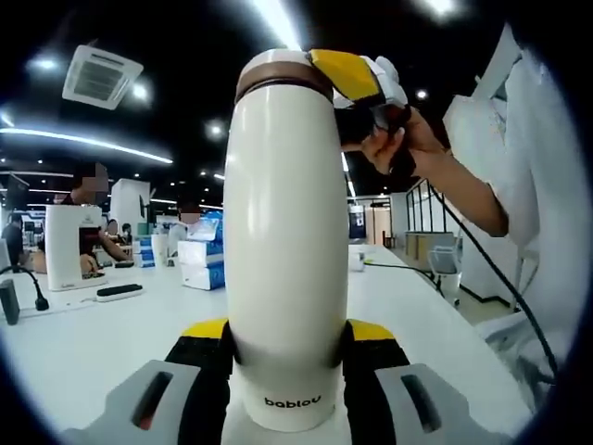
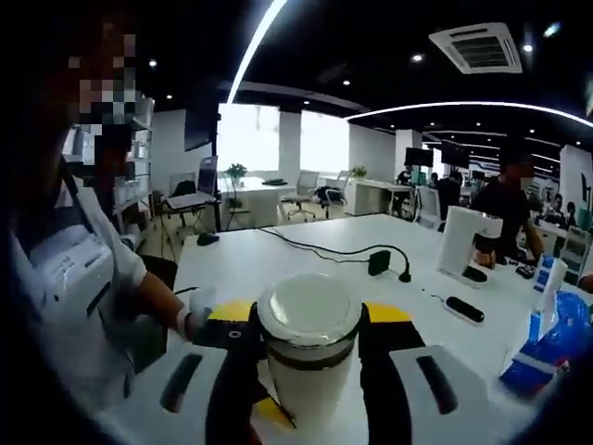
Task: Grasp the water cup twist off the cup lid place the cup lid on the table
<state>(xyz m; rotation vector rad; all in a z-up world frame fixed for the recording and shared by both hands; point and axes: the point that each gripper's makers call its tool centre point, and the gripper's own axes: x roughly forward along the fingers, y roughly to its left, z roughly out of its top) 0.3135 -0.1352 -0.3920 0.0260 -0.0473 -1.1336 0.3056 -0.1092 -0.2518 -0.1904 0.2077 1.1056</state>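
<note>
White water cup (image 1: 285, 241), base cut off

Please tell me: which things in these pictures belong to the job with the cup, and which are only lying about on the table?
Belong to the job:
water cup
cup lid
left hand-held gripper
right hand-held gripper
table

Only lying about:
black remote
black cable with adapter
white machine
tissue packs

The left gripper view sits low, very close to the water cup (image 1: 285, 232), looking up along its side. The right gripper view faces the cup lid (image 2: 309, 315) end-on, equally close. Both share the cup and the white tabletop (image 1: 83, 343) behind it.
</note>
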